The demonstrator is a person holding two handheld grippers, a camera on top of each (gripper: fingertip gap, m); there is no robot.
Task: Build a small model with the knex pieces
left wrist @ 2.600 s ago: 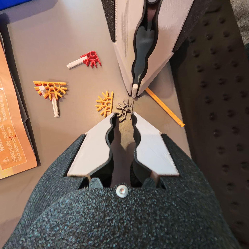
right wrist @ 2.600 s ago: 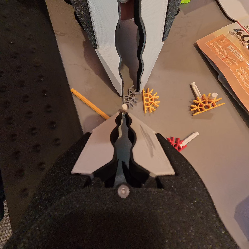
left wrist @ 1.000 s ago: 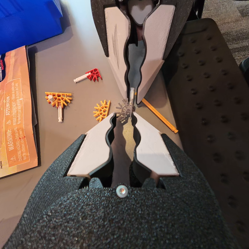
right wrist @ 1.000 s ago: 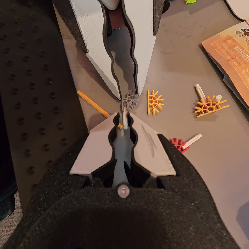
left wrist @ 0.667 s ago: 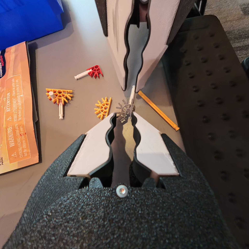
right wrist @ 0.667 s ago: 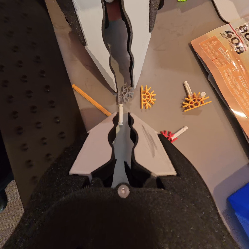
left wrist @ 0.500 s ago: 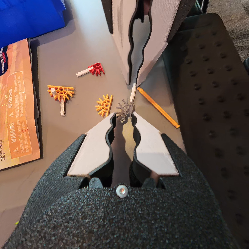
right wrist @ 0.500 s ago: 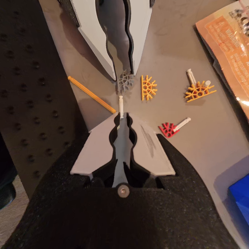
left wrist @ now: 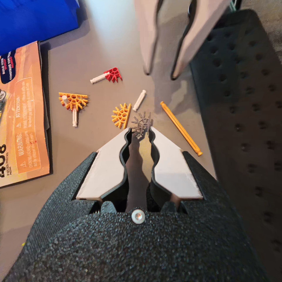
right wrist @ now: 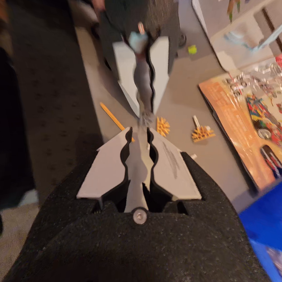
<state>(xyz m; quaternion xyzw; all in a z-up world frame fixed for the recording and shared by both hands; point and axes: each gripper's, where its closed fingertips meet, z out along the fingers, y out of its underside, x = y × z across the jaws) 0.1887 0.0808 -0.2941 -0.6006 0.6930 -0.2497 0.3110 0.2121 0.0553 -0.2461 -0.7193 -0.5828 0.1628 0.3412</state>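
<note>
My left gripper (left wrist: pixel 140 129) is shut on a grey snowflake connector (left wrist: pixel 141 122) and holds it at its fingertips just above the grey table (left wrist: pixel 99 50). A short white rod (left wrist: pixel 139 100) lies loose on the table just beyond it, beside a yellow half-round connector (left wrist: pixel 122 116). My right gripper (left wrist: pixel 161 75) is open and empty, blurred, farther back above the table. In the blurred right wrist view, my right gripper (right wrist: pixel 139 129) faces the left gripper (right wrist: pixel 145 112) and the grey connector (right wrist: pixel 146 118).
A yellow rod (left wrist: pixel 180 128) lies by the table's edge, next to a black studded mat (left wrist: pixel 244 106). A red connector with a white rod (left wrist: pixel 109 75) and a yellow connector with white rods (left wrist: pixel 74 100) lie to the left. An orange packet (left wrist: pixel 22 122) and a blue box (left wrist: pixel 38 18) lie beyond. Left tips to right tips: about 6 centimetres.
My right gripper has opened and let go of the white rod, which now lies on the table. It has pulled back from the left gripper, which still holds the grey connector.
</note>
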